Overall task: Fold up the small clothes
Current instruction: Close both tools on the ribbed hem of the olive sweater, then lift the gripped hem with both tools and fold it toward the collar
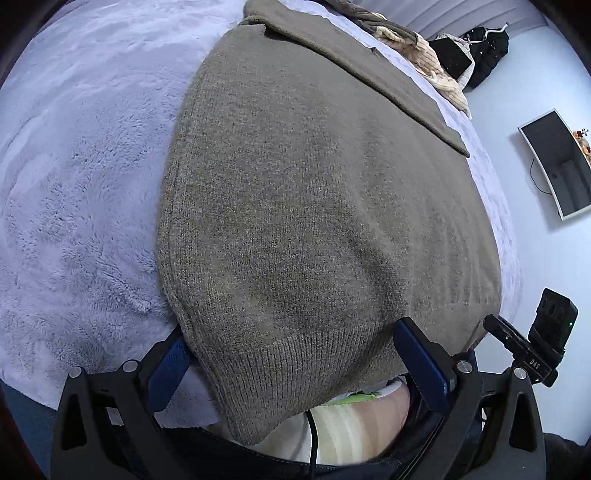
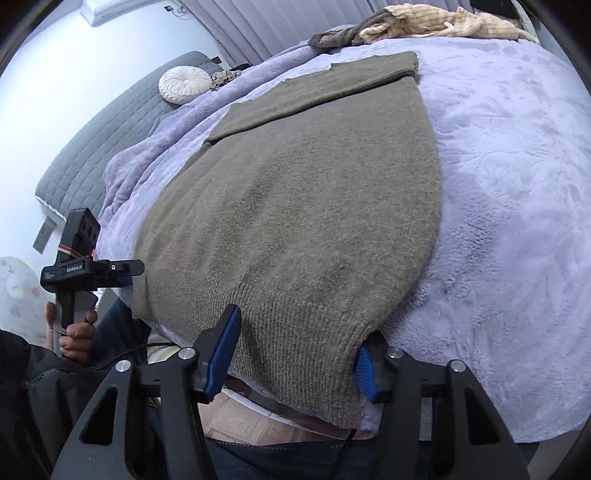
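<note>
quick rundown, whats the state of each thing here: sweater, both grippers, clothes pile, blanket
sweater: laid flat on the bed, sleeve folded across the far end, ribbed hem at the near edge
left gripper: open, fingers straddling the hem
right gripper: open, fingers either side of the hem corner
clothes pile: crumpled, unfolded, at the far edge
blanket: spread over the bed

Sweater (image 1: 317, 206) hem hides lower left finger (image 1: 168, 373) and the right gripper's right pad (image 2: 364, 369); contact unclear. Hem drops past bed (image 2: 517, 221) edge, cut off below. Far clothes pile (image 2: 424, 22) unreadable.
</note>
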`<action>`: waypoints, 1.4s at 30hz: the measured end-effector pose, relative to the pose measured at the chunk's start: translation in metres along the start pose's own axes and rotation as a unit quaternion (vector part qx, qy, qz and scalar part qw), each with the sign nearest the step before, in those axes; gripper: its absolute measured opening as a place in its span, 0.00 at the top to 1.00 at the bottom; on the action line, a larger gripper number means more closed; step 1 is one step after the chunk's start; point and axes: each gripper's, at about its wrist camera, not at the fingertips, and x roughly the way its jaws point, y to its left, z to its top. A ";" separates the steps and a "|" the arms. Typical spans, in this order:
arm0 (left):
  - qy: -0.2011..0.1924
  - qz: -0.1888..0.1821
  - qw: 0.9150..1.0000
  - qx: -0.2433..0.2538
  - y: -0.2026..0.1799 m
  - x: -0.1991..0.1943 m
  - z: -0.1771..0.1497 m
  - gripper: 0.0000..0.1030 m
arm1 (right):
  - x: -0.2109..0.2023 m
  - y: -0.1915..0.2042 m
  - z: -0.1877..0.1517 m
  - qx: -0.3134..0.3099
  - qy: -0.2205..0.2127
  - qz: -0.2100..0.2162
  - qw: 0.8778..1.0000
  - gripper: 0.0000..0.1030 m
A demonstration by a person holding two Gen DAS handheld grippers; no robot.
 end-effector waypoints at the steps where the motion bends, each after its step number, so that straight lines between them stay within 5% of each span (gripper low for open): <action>1: -0.001 -0.001 1.000 0.000 -0.002 0.003 0.002 0.00 | -0.003 -0.002 -0.001 0.007 -0.002 0.005 1.000 0.45; 5: -0.001 0.004 1.000 0.000 0.000 0.003 0.005 0.01 | 0.000 -0.015 -0.005 0.042 -0.006 0.024 0.999 0.45; 7: -0.009 0.041 0.999 0.023 -0.010 -0.002 0.001 0.25 | 0.006 -0.012 0.000 0.047 -0.004 0.027 0.999 0.55; 8: -0.013 0.050 0.998 0.039 -0.016 -0.005 0.000 0.53 | 0.007 -0.005 0.003 0.032 0.001 0.020 0.999 0.86; 9: -0.013 0.043 0.998 0.051 -0.021 -0.010 -0.002 0.86 | 0.009 0.001 0.007 0.017 0.012 0.020 1.000 0.90; 10: -0.011 0.035 0.998 0.058 -0.026 -0.014 -0.002 0.89 | 0.009 0.007 0.010 0.013 0.017 0.023 1.000 0.89; 13: -0.030 0.049 0.996 0.068 -0.034 -0.028 -0.001 0.89 | -0.002 0.020 0.018 -0.005 0.004 0.023 1.000 0.90; 25: -0.134 0.003 0.990 0.045 -0.043 -0.090 0.035 0.89 | -0.059 0.037 0.054 0.013 -0.090 0.044 0.995 0.90; 42: -0.172 0.019 0.985 0.017 -0.050 -0.101 0.096 0.89 | -0.057 0.051 0.119 0.015 -0.132 -0.053 0.990 0.90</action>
